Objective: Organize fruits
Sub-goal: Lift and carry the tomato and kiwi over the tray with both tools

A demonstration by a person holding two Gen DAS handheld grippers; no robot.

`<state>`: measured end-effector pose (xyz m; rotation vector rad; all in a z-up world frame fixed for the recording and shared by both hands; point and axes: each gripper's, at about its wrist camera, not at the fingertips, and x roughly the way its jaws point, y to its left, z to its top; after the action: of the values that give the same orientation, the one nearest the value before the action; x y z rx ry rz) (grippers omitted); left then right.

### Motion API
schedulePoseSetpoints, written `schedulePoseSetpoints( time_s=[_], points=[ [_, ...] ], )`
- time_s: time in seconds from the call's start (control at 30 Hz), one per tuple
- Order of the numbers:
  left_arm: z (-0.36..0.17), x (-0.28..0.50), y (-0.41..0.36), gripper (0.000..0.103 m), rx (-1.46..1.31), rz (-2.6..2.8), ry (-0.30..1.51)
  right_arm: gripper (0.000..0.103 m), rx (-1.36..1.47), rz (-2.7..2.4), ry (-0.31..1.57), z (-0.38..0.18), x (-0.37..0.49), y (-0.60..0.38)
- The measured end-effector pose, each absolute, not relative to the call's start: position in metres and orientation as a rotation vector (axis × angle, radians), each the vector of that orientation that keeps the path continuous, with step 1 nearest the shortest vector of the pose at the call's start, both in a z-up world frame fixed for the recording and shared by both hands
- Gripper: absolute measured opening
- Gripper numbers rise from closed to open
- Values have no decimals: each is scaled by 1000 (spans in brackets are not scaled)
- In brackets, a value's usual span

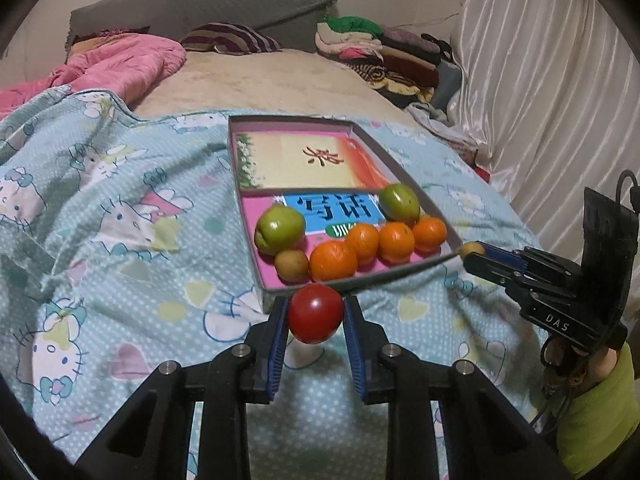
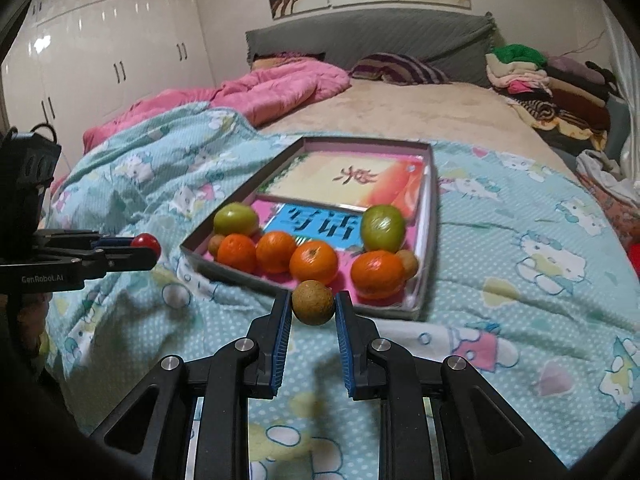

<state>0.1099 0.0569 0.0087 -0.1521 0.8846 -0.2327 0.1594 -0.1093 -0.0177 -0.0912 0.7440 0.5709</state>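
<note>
Tomato [image 1: 315, 313]: clamped in left gripper [image 1: 315, 316] jaws, just short of box [image 1: 404, 270] rim at 6 o'clock. Brown fruit [image 2: 313, 302]: clamped in right gripper [image 2: 313, 308]. Lift both clear of rim; set beside oranges [image 1: 362, 250].

oranges [image 1: 333, 260]: 4 in the box | green fruits [image 1: 279, 229]: 2 | small brown fruits [image 2: 313, 302]: 3, one outside the box | red fruit [image 1: 316, 313]: 1 | box [image 1: 360, 280]: 1 | booklets [image 1: 304, 164]: 2 | claws [image 1: 316, 308]: 2
</note>
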Motion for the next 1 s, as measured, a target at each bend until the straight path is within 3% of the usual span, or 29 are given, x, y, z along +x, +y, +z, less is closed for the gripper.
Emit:
schedulePoseSetpoints(
  time_s=[0.43, 1.0],
  points=[
    [21, 133, 20, 28, -126, -278, 889, 22, -17, 471, 676, 6, 176, -148],
    [-4, 171, -29, 28, -73, -304, 909, 22, -49, 438, 665, 7, 191, -155]
  ],
)
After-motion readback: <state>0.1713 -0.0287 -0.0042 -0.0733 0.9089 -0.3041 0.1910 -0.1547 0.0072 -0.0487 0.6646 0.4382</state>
